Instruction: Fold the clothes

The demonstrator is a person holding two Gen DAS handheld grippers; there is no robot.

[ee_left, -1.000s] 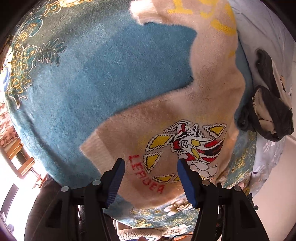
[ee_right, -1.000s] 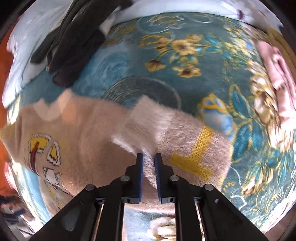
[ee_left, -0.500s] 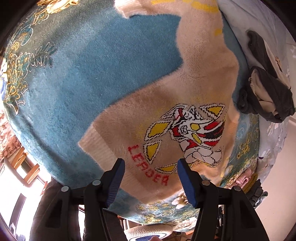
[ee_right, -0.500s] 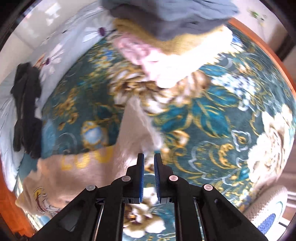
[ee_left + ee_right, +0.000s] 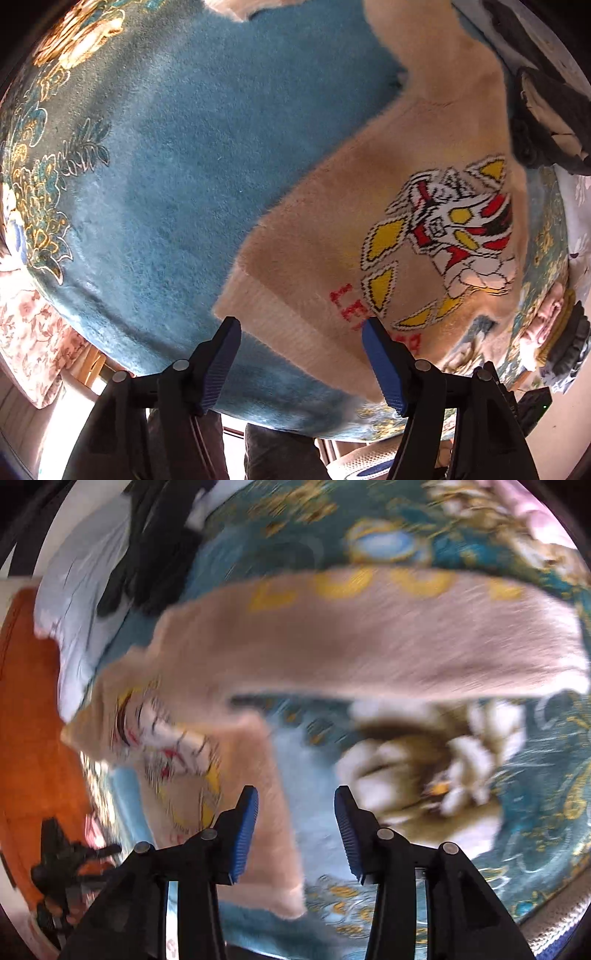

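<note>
A: What is the left gripper [image 5: 301, 328] doing?

B: Its jaws are spread wide and hold nothing. The ribbed hem of the beige sweater [image 5: 369, 236] lies between the blue pads, seen from above.

A: And the right gripper [image 5: 295, 797]?

B: Also parted, empty. The sweater's lower corner runs just under its left pad; the view is blurred.

A: Where does the sweater lie?

B: Spread on the teal floral blanket [image 5: 166, 166]. In the left wrist view its body fills the 1 to 5 o'clock part, with the knitted cartoon figure [image 5: 450, 236] at 3 o'clock and red letters beneath. In the right wrist view a sleeve [image 5: 369, 635] with yellow letters stretches across at 12 o'clock.

A: Anything further out?

B: Dark clothes [image 5: 543, 110] at 2 o'clock in the left view, on a pale sheet [image 5: 77, 602]. Folded clothes [image 5: 554, 325] sit at 4 o'clock.
</note>
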